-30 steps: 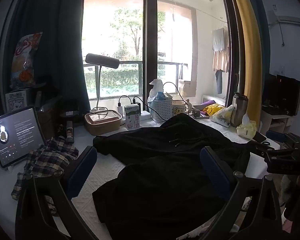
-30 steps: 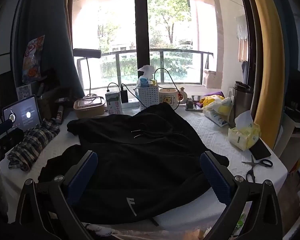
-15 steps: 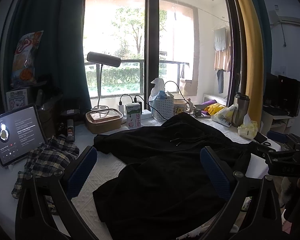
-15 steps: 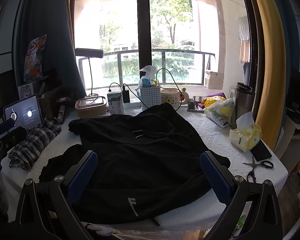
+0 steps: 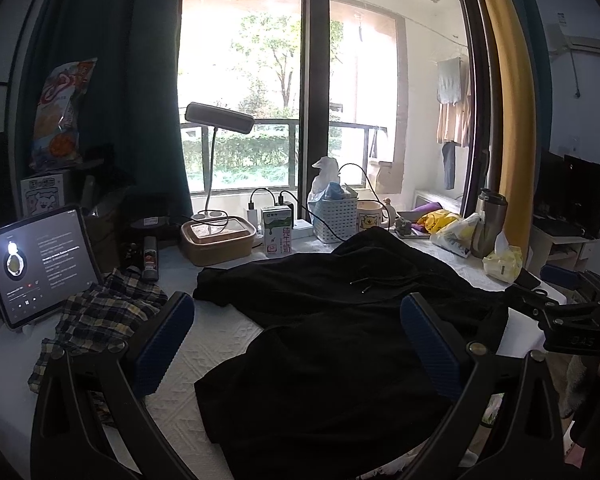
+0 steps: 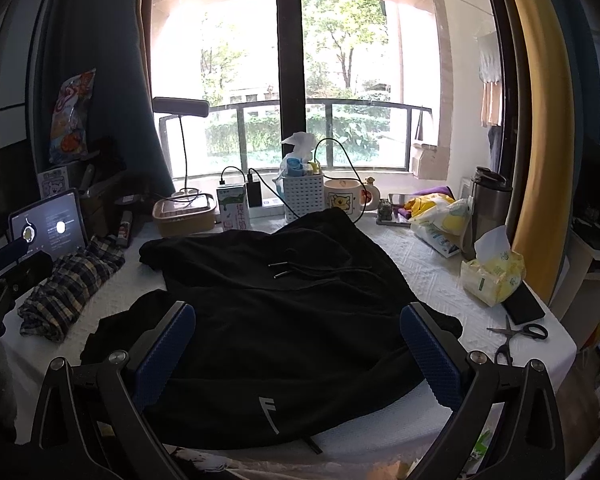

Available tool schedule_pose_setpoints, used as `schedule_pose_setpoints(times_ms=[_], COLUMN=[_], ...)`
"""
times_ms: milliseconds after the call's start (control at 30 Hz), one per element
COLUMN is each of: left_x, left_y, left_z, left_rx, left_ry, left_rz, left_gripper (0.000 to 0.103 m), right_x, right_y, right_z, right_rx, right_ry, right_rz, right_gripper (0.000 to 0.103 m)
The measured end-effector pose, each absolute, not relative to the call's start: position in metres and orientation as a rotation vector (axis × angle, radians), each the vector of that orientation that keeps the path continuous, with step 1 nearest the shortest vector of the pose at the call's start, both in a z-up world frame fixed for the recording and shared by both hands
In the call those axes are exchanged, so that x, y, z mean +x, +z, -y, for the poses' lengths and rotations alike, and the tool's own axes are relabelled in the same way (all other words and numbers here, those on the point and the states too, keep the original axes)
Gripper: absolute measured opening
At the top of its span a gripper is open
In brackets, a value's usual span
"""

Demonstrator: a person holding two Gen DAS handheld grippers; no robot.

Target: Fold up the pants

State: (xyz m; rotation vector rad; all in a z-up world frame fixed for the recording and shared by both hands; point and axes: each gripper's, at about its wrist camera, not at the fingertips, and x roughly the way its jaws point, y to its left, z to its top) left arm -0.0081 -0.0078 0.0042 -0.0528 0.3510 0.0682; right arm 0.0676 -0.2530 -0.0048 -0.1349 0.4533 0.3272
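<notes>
Black pants (image 5: 340, 320) (image 6: 284, 312) lie spread and rumpled across the white table cover, drawstrings (image 6: 284, 270) showing near the waistband at the far side. A grey logo (image 6: 269, 414) sits on the near leg. My left gripper (image 5: 296, 344) hangs open above the near left part of the pants, nothing between its blue pads. Over the near edge of the pants my right gripper (image 6: 296, 352) is open too, holding nothing. The right gripper's body (image 5: 572, 320) shows at the right edge of the left wrist view.
A plaid cloth (image 6: 68, 280) and a lit tablet (image 5: 40, 264) are at the left. Along the window stand a lunch box (image 6: 184, 216), milk carton (image 6: 233, 208), white basket (image 6: 303, 196) and mug (image 6: 342, 200). At the right lie a tumbler (image 6: 490, 204), tissue pack (image 6: 494, 276), phone (image 6: 524, 306) and scissors (image 6: 520, 336).
Both views have drifted slightly, so the scene sits a touch lower. The pants lie as before and both grippers stay open.
</notes>
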Motion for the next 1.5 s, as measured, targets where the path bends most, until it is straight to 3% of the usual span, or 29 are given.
schedule_pose_setpoints(times_ms=[733,1000,1500], left_x=[-0.008,-0.003,0.108], left_y=[0.004,-0.001,-0.046], left_z=[-0.003,0.000,-0.032], left_rx=[-0.085,-0.087,-0.081], left_ry=[0.087,0.093,0.145], left_rz=[-0.365,-0.381,-0.626], left_gripper=[0.102,0.102,0.102], right_x=[0.064,0.070,0.198], right_y=[-0.003,-0.006,-0.039], right_z=[0.248,0.247,0.226], right_rx=[-0.141,-0.179,-0.298], right_ry=[0.334,0.333,0.363], right_rz=[-0.440,-0.522,-0.608], right_gripper=[0.103,0.103,0.103])
